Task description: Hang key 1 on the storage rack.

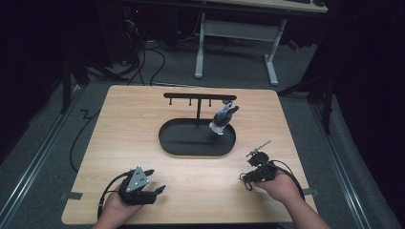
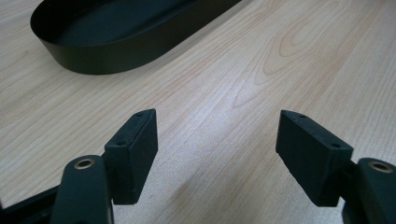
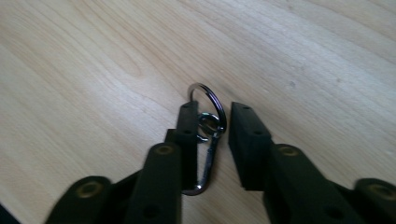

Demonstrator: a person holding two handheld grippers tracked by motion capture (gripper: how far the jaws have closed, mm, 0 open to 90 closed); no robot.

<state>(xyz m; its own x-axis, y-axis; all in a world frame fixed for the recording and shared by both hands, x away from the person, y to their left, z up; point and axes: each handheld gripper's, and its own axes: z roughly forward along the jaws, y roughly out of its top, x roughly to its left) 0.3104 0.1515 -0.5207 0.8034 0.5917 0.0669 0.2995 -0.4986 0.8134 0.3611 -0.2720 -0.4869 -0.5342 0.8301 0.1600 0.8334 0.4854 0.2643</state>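
Right gripper (image 3: 208, 123): fingers narrowed round key ring (image 3: 208, 105), not yet pinching.
Left gripper (image 2: 217, 144): fingers spread, idle.
Tip: centre the ring, squeeze squarely, lift off counter (image 1: 191, 186).

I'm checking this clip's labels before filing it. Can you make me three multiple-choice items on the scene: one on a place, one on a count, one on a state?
1. Where does the key ring with its clip lie?
A. in the black tray
B. on the table between the right gripper's jaws
C. hung on the rack

2. How many things hang from the black rack?
A. one
B. two
C. three

3. How do the left gripper's jaws stand?
A. shut on the tray's rim
B. shut on nothing
C. wide apart over bare wood

Key: 1 B, the right gripper has the ring between its jaws on the wooden table. 2 A, one grey keychain dangles over the black tray. 3 C, the left gripper shows wood between its pads.
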